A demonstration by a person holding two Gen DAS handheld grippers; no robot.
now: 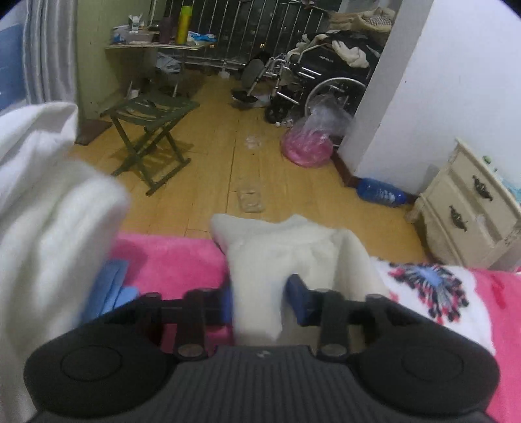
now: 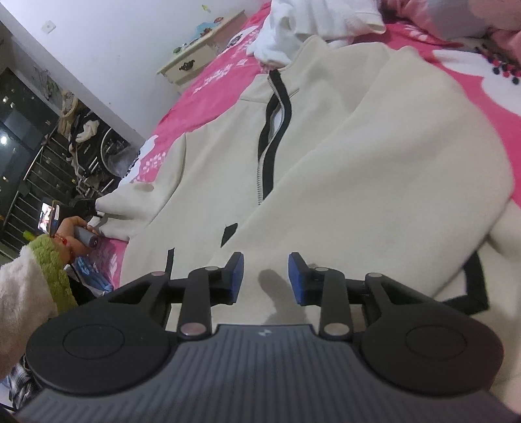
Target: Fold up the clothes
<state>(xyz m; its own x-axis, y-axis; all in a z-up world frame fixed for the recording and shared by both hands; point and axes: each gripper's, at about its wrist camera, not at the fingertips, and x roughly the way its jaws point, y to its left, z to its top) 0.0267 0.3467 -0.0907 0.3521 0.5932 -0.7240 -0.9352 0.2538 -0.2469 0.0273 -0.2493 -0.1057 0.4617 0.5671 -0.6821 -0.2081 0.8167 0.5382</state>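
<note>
A cream zip-up jacket (image 2: 358, 162) with a black-edged zipper (image 2: 270, 130) lies spread on the pink blanket (image 2: 211, 81). My right gripper (image 2: 265, 276) hovers low over the jacket's lower body, open, with only flat cloth and a shadow between the blue pads. In the left wrist view the end of the jacket's sleeve (image 1: 280, 244) stands up between the pads of my left gripper (image 1: 260, 299), which is shut on it at the bed's edge. In the right wrist view a hand (image 2: 70, 227) in a fluffy cuff holds that gripper's handle by the sleeve end (image 2: 110, 208).
A blurred white garment (image 1: 49, 195) hangs at the left, and another white garment (image 2: 293, 26) lies past the jacket's collar. Blue cloth (image 1: 114, 286) lies on the blanket. Beyond the bed are a green folding stool (image 1: 149, 130), a wheelchair (image 1: 312, 75), a pink bag (image 1: 307, 143), a blue bottle (image 1: 381, 192) and a cream nightstand (image 1: 465, 208).
</note>
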